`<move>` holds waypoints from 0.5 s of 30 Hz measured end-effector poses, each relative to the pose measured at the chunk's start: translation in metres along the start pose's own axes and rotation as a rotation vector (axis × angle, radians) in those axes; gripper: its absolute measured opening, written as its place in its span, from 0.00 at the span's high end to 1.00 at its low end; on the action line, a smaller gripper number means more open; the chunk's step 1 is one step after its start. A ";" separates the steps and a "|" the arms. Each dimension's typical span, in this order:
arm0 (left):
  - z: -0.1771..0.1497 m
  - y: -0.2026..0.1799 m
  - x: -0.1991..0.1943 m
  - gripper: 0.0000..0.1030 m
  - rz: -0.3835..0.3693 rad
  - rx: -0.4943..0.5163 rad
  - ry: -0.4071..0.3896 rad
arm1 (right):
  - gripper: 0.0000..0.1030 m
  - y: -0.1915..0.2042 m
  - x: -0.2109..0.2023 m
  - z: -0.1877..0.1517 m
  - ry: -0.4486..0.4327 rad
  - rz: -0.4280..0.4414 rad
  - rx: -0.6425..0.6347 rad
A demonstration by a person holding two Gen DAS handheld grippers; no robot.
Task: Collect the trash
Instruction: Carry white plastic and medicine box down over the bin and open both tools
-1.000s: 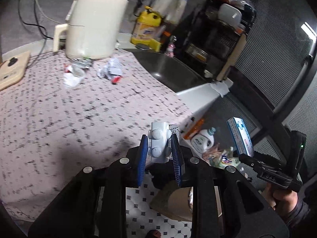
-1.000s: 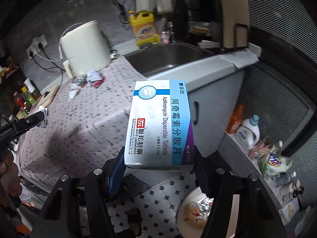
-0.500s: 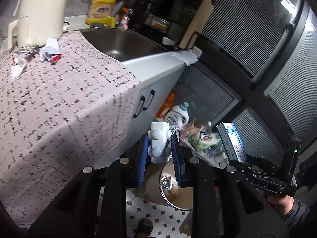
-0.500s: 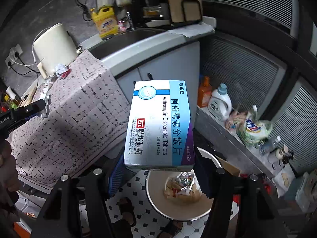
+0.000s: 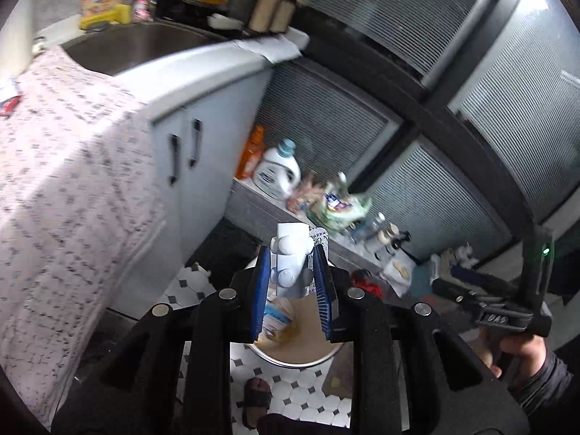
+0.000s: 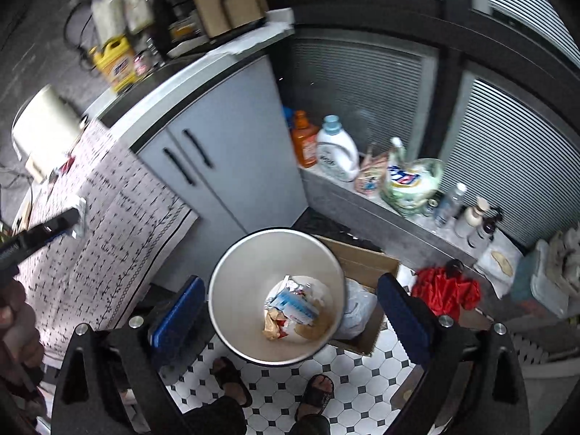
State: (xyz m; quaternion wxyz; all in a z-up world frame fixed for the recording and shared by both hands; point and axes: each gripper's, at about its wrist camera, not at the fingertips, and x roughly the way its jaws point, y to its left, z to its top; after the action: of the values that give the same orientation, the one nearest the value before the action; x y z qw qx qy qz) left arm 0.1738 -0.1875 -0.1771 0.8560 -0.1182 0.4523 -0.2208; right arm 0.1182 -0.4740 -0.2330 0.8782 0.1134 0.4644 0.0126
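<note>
Trash bin (image 5: pixel 290 357) mostly hidden, perhaps.

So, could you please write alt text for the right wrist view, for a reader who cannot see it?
The open right gripper hangs over a round bin with trash at its bottom, on a black-and-white tiled floor. A grey cabinet stands behind, and bottles line a low ledge.
</note>
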 end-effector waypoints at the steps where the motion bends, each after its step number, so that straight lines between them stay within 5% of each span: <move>1: -0.001 -0.007 0.006 0.77 -0.009 0.008 0.013 | 0.09 -0.006 -0.004 0.000 -0.006 -0.004 0.011; 9: -0.003 -0.053 0.046 0.73 -0.081 0.069 0.087 | 0.09 -0.048 -0.029 -0.007 -0.042 -0.043 0.086; 11: 0.000 -0.059 0.051 0.38 -0.101 0.069 0.092 | 0.09 -0.053 -0.033 -0.008 -0.050 -0.049 0.095; 13: 0.002 -0.063 0.050 0.22 -0.090 0.068 0.062 | 0.09 -0.056 -0.035 -0.009 -0.052 -0.053 0.098; 15: 0.004 -0.063 0.048 0.21 -0.074 0.060 0.046 | 0.09 -0.058 -0.036 -0.010 -0.050 -0.052 0.100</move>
State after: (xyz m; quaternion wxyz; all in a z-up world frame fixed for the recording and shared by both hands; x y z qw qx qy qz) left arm 0.1840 -0.2654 -0.1838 0.8398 -0.1039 0.4604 -0.2682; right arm 0.0846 -0.5331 -0.2220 0.8829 0.1453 0.4451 -0.0360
